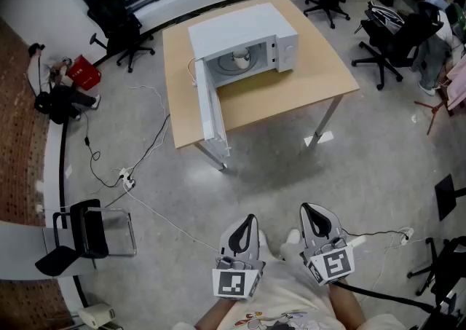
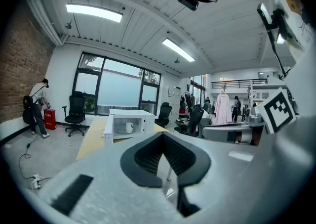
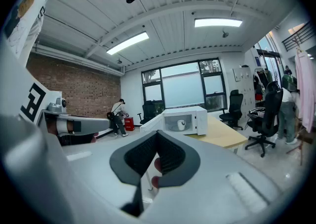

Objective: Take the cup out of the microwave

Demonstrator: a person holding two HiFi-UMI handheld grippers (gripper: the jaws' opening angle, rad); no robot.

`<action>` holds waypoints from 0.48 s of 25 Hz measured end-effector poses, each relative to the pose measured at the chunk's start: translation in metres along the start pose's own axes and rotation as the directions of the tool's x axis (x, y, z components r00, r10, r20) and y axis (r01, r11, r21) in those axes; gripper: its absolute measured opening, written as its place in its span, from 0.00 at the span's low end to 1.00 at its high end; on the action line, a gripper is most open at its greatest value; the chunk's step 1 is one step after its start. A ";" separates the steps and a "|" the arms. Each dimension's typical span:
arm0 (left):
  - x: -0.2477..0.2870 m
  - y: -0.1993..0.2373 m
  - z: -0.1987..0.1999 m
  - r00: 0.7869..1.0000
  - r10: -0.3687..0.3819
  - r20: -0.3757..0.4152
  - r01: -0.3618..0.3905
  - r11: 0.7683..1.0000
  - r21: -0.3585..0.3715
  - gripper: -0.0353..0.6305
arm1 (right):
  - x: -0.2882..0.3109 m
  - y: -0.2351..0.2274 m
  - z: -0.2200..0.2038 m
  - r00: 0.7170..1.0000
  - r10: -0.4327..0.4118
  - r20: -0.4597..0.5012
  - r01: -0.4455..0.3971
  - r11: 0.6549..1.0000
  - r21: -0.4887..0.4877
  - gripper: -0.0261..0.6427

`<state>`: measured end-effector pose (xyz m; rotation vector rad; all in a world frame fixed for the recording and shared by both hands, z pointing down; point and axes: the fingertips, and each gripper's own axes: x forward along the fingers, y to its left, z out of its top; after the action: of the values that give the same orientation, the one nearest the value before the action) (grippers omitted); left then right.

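The white microwave [image 1: 244, 41] stands on a wooden table [image 1: 306, 84], its door [image 1: 209, 106] swung wide open toward me. Inside on the turntable sits a small white cup [image 1: 241, 58]. Both grippers are far from it, low at the near edge of the head view over the floor. My left gripper [image 1: 250, 218] is shut with nothing in it. My right gripper [image 1: 306, 208] also looks shut and empty. The left gripper view shows the cup [image 2: 129, 127] beyond its shut jaws. The right gripper view shows the cup [image 3: 181, 124] in the microwave [image 3: 186, 120].
Black office chairs [image 1: 120, 30] stand behind and to the right of the table. Cables and a power strip [image 1: 127, 179] lie on the floor at left, near a folding chair [image 1: 87, 230]. A person [image 2: 35, 107] stands by the brick wall.
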<state>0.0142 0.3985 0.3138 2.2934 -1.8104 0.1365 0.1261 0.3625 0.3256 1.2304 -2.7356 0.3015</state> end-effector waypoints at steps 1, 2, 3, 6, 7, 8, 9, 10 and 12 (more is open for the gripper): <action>-0.001 0.001 0.003 1.000 -0.001 0.010 0.001 1.000 -0.004 0.06 | 0.000 0.001 0.000 1.000 -0.004 -0.004 0.004 1.000 0.000 0.05; -0.002 0.002 0.006 1.000 -0.001 0.021 0.001 1.000 -0.009 0.06 | 0.000 0.002 0.000 1.000 -0.008 -0.007 0.008 1.000 -0.001 0.05; -0.003 0.003 0.009 0.999 -0.001 0.034 0.001 1.000 -0.015 0.06 | 0.001 0.004 0.000 1.000 -0.011 -0.010 0.011 1.000 -0.002 0.05; -0.006 0.012 0.010 1.000 -0.010 0.026 0.010 1.000 -0.005 0.06 | 0.004 0.012 0.001 1.000 -0.008 -0.007 0.008 1.000 0.008 0.05; -0.008 0.015 0.009 1.000 -0.014 0.021 0.014 1.000 0.000 0.06 | 0.006 0.015 0.001 1.000 -0.005 0.000 0.005 1.000 0.020 0.05; -0.010 0.020 0.010 1.000 -0.018 0.020 0.018 1.000 0.003 0.06 | 0.008 0.018 0.003 1.000 -0.001 0.008 0.001 0.999 0.035 0.05; -0.011 0.024 0.011 1.000 -0.022 0.021 0.022 1.000 0.005 0.06 | 0.011 0.020 0.003 1.000 0.002 0.013 -0.002 0.999 0.048 0.05; -0.012 0.029 0.012 0.999 -0.026 0.023 0.026 1.000 0.007 0.06 | 0.015 0.023 0.004 1.000 0.001 0.016 -0.002 0.999 0.054 0.05; -0.013 0.039 0.015 0.999 -0.032 0.034 0.032 0.999 0.003 0.06 | 0.023 0.026 0.003 1.000 -0.012 0.018 0.011 0.999 0.045 0.05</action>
<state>-0.0275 0.3991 0.3010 2.3389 -1.7891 0.0949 0.0916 0.3622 0.3235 1.2652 -2.7504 0.3539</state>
